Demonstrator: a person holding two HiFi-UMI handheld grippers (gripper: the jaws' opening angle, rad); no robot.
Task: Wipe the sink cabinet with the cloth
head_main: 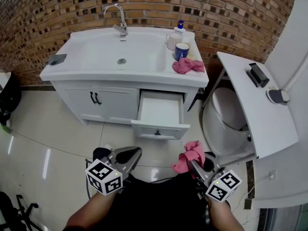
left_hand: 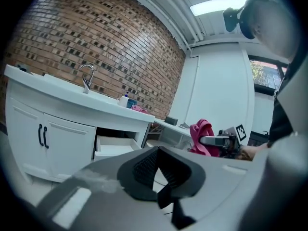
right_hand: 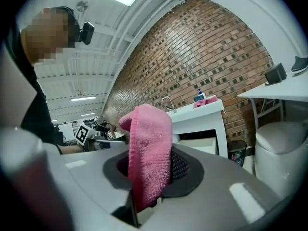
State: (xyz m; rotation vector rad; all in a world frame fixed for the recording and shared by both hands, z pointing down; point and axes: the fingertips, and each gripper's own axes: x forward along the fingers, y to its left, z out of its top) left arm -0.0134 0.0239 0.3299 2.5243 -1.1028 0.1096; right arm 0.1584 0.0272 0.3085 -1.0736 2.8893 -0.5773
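Right tool (head_main: 191,164) is clamped on the pink cloth (head_main: 191,153), well apart from the sink cabinet (head_main: 111,100); left tool (head_main: 134,154) is closed, empty.

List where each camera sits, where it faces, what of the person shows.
Head view: on the person's head, steeply down at the sink cabinet; both forearms, left gripper, right gripper.
Left gripper view: on left gripper, toward the cabinet; its shut jaws, the person's head.
Right gripper view: on right gripper, toward the cabinet; jaws shut on pink cloth.
Shared: each gripper view sees the other gripper.
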